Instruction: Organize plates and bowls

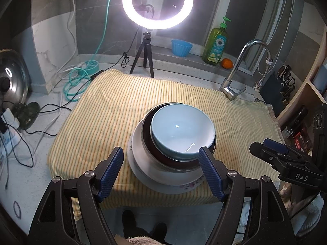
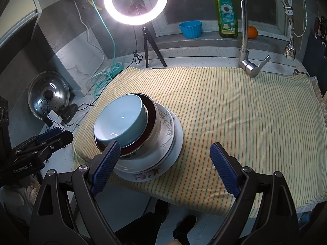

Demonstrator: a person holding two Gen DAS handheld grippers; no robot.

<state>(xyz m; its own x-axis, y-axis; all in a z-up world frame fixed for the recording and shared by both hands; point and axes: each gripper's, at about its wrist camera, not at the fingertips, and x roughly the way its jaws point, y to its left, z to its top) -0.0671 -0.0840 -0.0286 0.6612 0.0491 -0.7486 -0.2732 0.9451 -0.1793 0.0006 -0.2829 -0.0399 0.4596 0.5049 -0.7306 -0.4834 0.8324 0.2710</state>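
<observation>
A stack of dishes stands on the yellow striped cloth point(image 1: 114, 110) point(image 2: 245, 112). On top is a light blue bowl point(image 1: 181, 130) point(image 2: 120, 120), nested in a dark-lined metal bowl point(image 1: 149, 143) point(image 2: 152, 118), which rests on white plates, the lowest a flowered plate point(image 1: 169, 185) point(image 2: 147, 175). My left gripper point(image 1: 161, 171) is open just in front of the stack, nothing between its blue pads. My right gripper point(image 2: 165, 167) is open to the right of the stack, its left pad point(image 2: 106, 163) near the bowls' rim, holding nothing.
A ring light on a tripod point(image 1: 157, 4) point(image 2: 136, 1) stands behind the cloth. A faucet point(image 1: 243, 69) point(image 2: 249, 40), a green soap bottle point(image 1: 216, 42) point(image 2: 226, 14), a blue cup point(image 1: 181, 48) point(image 2: 190, 29) and an orange point(image 1: 227, 63) point(image 2: 252, 32) are at the back. A pot lid point(image 1: 12, 77) point(image 2: 49, 94) and cables lie left.
</observation>
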